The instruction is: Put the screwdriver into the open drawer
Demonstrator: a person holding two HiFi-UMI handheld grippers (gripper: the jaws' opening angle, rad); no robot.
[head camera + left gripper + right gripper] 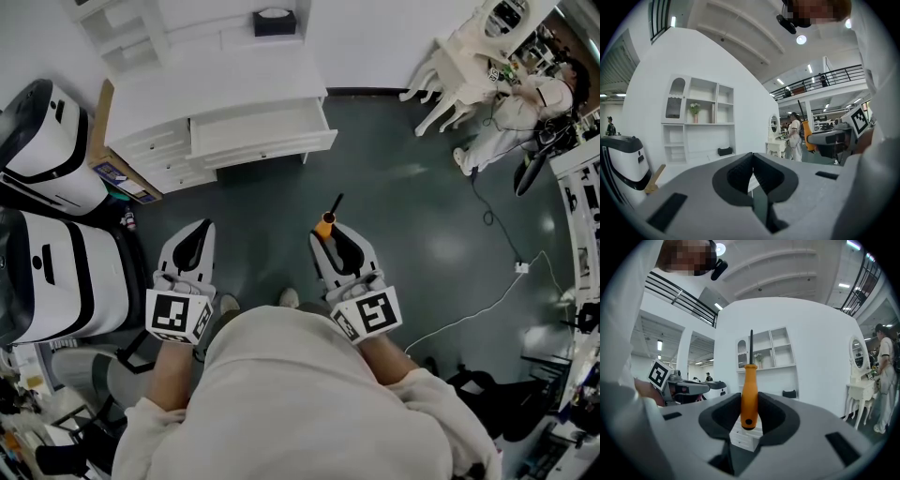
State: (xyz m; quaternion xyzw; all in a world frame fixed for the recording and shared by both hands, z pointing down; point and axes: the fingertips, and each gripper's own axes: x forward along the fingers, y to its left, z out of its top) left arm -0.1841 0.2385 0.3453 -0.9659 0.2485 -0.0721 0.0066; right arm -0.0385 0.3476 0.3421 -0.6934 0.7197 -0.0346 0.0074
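1 screwdriver (749, 387) in R tool (749, 400), 1 open drawer (255, 130).

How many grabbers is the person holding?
2. The left hand-held gripper is at the head view's left, jaws together, empty. The right hand-held gripper is beside it, gripping the orange screwdriver. None seem hidden.

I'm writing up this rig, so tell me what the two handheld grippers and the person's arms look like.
The left gripper and right gripper are pale grey shells with black scooped pads. Each carries a white cube printed with black square markers. The sleeves are off-white.
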